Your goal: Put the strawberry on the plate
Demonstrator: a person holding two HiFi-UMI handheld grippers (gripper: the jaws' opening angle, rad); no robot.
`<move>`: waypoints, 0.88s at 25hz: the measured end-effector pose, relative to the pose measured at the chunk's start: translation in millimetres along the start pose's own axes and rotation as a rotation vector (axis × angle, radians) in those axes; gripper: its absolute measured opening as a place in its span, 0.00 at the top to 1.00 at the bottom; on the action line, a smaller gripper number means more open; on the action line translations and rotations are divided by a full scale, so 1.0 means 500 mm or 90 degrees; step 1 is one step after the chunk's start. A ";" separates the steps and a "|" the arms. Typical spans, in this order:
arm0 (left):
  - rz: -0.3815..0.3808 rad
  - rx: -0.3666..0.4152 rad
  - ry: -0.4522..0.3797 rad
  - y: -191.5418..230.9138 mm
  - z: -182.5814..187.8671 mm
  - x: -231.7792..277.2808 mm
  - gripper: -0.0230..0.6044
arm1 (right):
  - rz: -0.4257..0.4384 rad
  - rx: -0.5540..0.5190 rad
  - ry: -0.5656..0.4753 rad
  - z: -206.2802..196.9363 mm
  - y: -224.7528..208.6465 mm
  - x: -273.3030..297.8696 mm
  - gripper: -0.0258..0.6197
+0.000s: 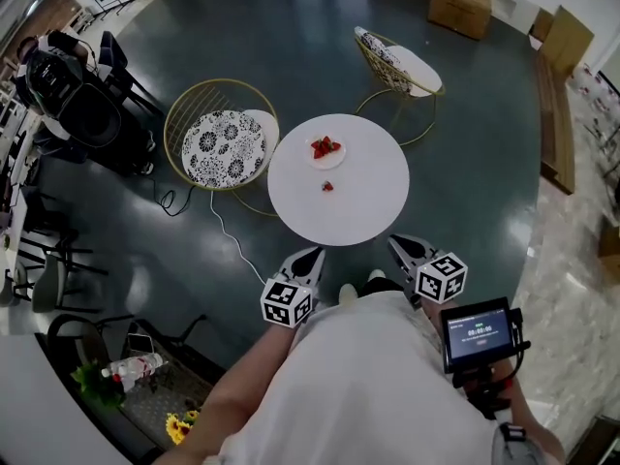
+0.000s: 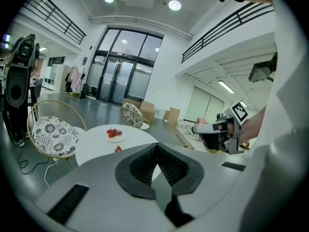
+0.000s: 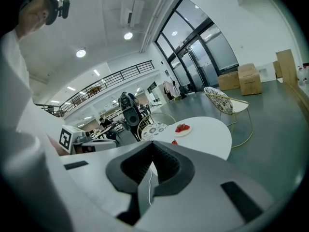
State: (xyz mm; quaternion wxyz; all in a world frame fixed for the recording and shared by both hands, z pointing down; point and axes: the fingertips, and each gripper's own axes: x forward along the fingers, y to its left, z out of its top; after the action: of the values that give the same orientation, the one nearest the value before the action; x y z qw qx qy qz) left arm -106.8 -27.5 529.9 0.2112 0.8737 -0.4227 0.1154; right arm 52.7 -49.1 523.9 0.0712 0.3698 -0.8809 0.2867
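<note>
The strawberry (image 1: 327, 186) is a small red piece lying alone on the round white table (image 1: 363, 197), ahead of both sets of fingertips and roughly between their lines. It is too small to show any detail. Just beyond it, farther from the fingers, the white plate (image 1: 338, 162) already holds a cluster of red strawberries.

Only the head view shows that the left gripper (image 1: 312, 256) and right gripper (image 1: 399, 244) stop short of the table's near edge, well apart from the fruit. The left gripper view shows its ribbed pads pressed together on nothing, with the strawberry (image 2: 118, 149) up and left of the tips. The right gripper view likewise shows its pads meeting with nothing between them, the strawberry (image 3: 174, 142) just above and right of the tips.
</note>
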 end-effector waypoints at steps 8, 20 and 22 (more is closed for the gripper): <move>0.047 -0.024 0.007 0.065 -0.006 -0.008 0.95 | 0.038 -0.008 0.030 0.014 0.000 0.083 0.95; 0.071 -0.044 0.044 0.148 0.007 0.077 0.95 | 0.065 -0.005 0.066 0.057 -0.063 0.191 0.95; 0.069 -0.049 0.054 0.153 0.008 0.098 0.95 | 0.062 0.001 0.078 0.057 -0.081 0.198 0.95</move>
State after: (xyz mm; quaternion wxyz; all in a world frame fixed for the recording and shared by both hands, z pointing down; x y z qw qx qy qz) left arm -136.5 -105.6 565.6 0.2559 0.8352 -0.4641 0.1468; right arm 12.2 -148.2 551.9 0.1105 0.3083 -0.8917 0.3123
